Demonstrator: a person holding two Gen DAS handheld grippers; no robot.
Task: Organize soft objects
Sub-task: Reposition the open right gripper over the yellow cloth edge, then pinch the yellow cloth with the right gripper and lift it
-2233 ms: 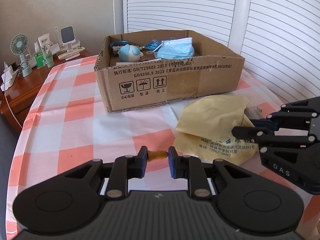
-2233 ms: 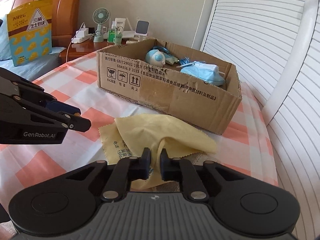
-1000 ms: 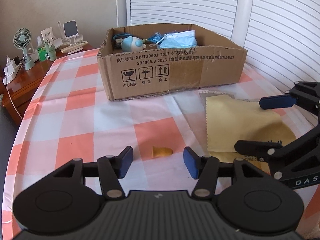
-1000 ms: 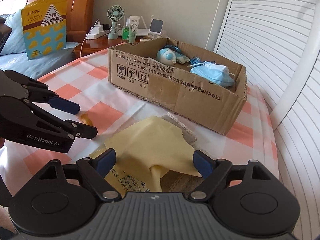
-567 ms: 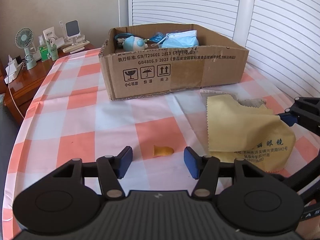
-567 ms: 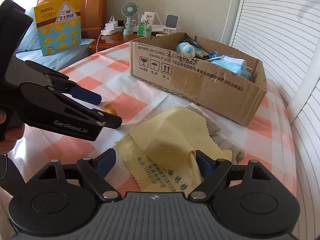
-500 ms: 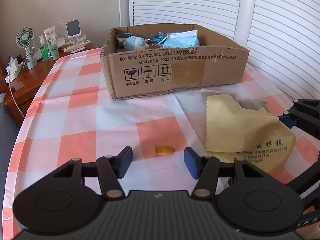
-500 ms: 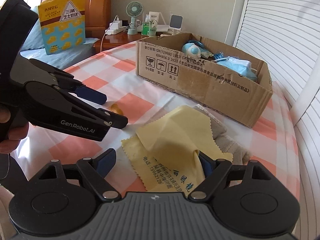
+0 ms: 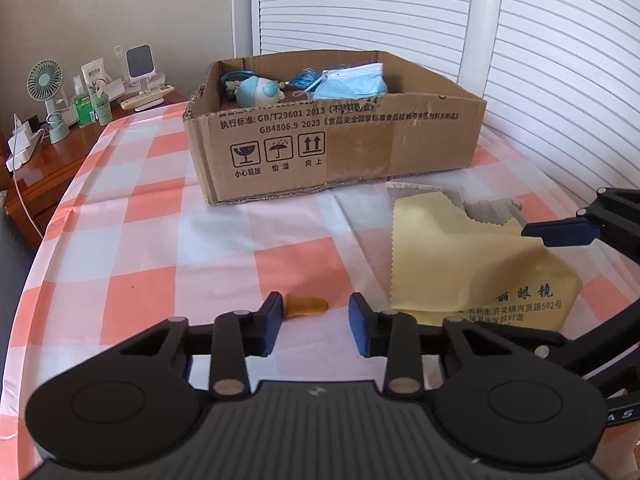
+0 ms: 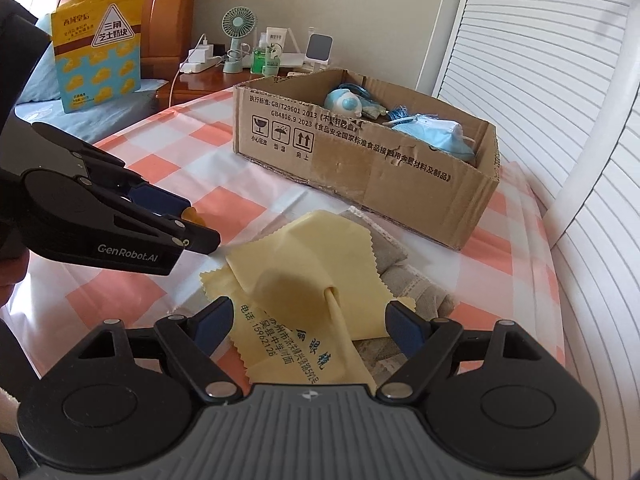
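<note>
A small orange finger cot [image 9: 307, 306] lies on the checked tablecloth between the tips of my open left gripper [image 9: 318, 314]; it peeks out behind that gripper in the right wrist view [image 10: 192, 214]. A yellow lens cloth [image 9: 460, 264] lies crumpled on a grey cloth [image 9: 490, 210] to the right. My right gripper [image 10: 310, 316] is open wide, just over the yellow cloth [image 10: 304, 264], empty. An open cardboard box [image 9: 332, 148] behind holds a blue face mask [image 9: 354, 84] and a blue-white plush toy [image 9: 256, 92].
The checked tablecloth [image 9: 140, 240] covers a table whose left edge drops off. A wooden nightstand [image 9: 48, 160] with a small fan [image 9: 44, 84], bottles and chargers stands at back left. White shutters [image 9: 520, 40] are behind the box. A yellow snack bag [image 10: 98, 48] stands on the bed.
Both grippers let go and opened: the left released the finger cot, the right released the yellow cloth. The left gripper has now moved closer around the cot and narrowed.
</note>
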